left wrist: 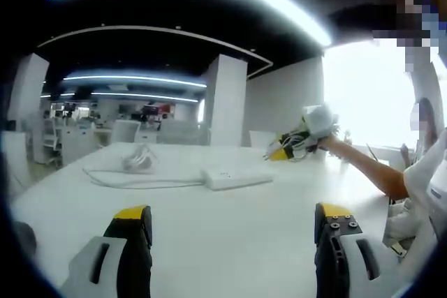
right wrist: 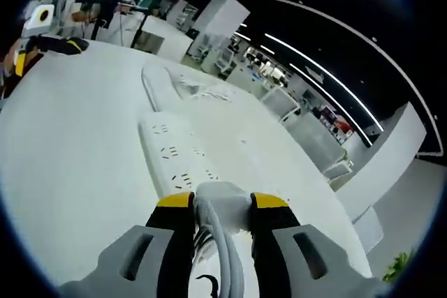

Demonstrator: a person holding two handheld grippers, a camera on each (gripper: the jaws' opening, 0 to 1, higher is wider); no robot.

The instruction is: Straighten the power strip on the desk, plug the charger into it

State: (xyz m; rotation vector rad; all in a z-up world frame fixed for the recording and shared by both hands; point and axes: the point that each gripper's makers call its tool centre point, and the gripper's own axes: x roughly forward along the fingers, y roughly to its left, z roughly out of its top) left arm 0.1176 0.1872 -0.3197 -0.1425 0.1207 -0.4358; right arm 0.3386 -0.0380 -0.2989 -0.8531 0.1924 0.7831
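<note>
The white power strip (left wrist: 237, 177) lies flat at the middle of the white desk (left wrist: 209, 242), its cable (left wrist: 133, 181) running left to a loose coil (left wrist: 140, 160). My left gripper (left wrist: 234, 218) hovers low over the desk, open, with nothing between its jaws. In the right gripper view the power strip (right wrist: 174, 158) lies just beyond my right gripper (right wrist: 222, 202), which is shut on the white charger (right wrist: 223, 192); the charger's cord (right wrist: 225, 256) trails back between the jaws. The right gripper (left wrist: 297, 143) is raised above the desk's far right, holding the charger (left wrist: 318, 120).
A person's arm (left wrist: 370, 172) reaches in from the right. My left gripper (right wrist: 42, 50) is at the desk's far edge in the right gripper view. Beyond the desk stand a white pillar (left wrist: 227, 99) and office desks and chairs (left wrist: 126, 130).
</note>
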